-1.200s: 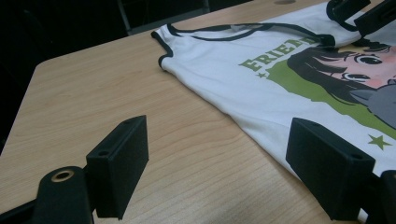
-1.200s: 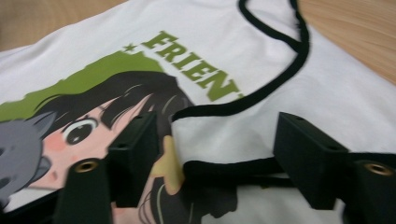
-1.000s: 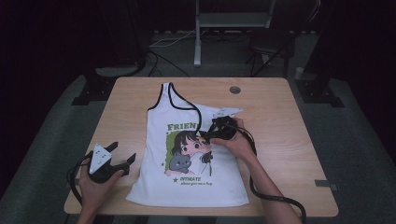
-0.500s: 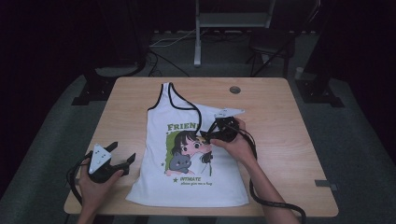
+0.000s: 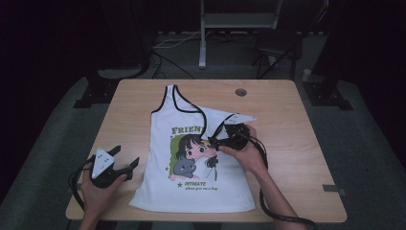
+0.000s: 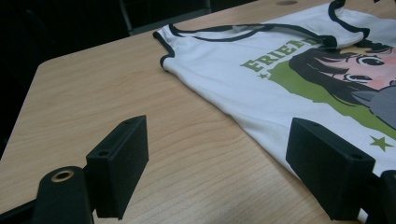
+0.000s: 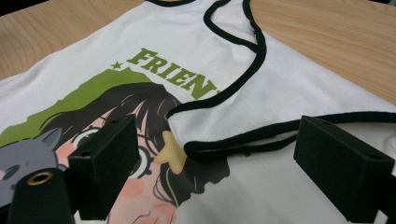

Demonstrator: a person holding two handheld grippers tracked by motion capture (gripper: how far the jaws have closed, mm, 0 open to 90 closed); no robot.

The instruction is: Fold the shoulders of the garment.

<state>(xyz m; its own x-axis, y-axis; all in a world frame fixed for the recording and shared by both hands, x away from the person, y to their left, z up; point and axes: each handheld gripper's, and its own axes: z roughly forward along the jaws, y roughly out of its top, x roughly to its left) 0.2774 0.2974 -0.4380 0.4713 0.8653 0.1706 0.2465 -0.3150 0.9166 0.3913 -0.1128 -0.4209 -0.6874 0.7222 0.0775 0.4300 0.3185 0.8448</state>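
On the wooden table, tank top; both grippers, left gripper and right gripper, gape empty.

Light wood table, rounded corners. Round grey cable port set in it near the far edge, right of centre. Grey carpet floor around. Behind the far edge: pale metal stand post, cables on the floor, dark chair legs.

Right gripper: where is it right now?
In the high view the right gripper is over the white tank top, right of centre on the table, jaws open just above the folded-over black-trimmed strap beside the cartoon print.
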